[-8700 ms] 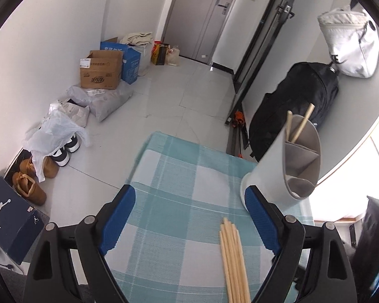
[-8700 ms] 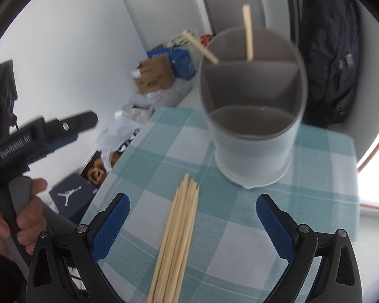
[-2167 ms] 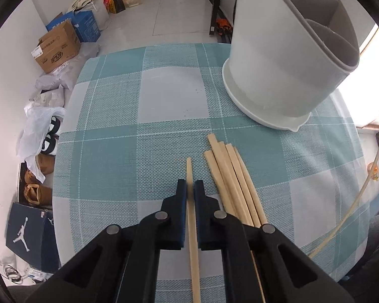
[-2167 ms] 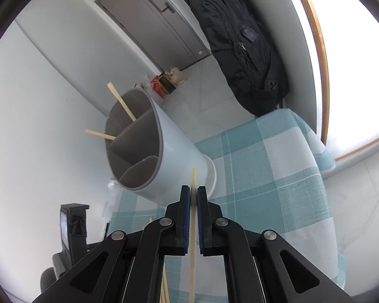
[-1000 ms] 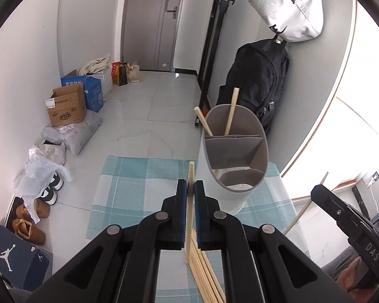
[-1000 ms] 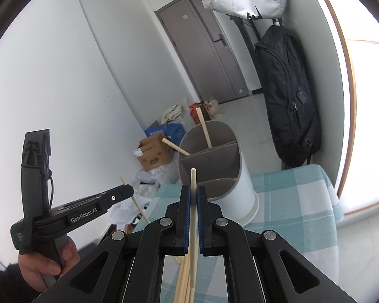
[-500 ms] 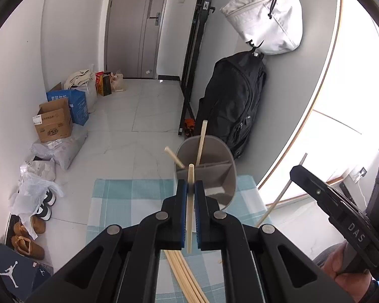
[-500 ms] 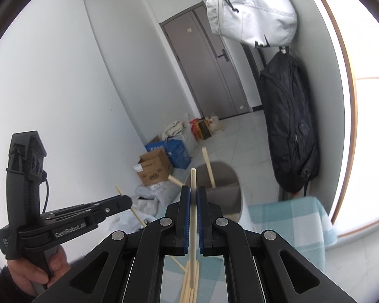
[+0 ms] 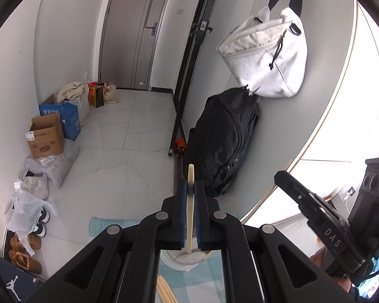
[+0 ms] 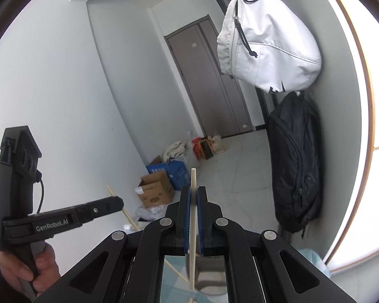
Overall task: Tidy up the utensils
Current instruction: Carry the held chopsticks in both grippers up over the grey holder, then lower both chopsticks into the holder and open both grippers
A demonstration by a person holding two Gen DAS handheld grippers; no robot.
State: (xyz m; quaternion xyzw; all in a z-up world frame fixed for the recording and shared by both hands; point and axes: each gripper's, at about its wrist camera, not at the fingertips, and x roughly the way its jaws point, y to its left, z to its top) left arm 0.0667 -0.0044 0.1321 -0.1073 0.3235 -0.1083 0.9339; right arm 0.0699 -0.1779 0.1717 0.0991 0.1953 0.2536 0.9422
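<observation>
left wrist view: left gripper [image 9: 190, 199] clamped one chopstick [image 9: 190, 217] upright above the holder [image 9: 180, 258], likely for dropping in; right gripper [image 10: 194, 210] likewise gripped a second chopstick [image 10: 192, 227].

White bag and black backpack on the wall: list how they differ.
The white bag hangs high on the wall; the black backpack hangs below it, its bottom close to the floor. The white bag is short and wide, bulging at the base; the black backpack is tall and narrower. The white bag has a dark strap and dark zipper pulls that stand out; the black backpack is dark all over. Both are soft bags against the same grey wall.
</observation>
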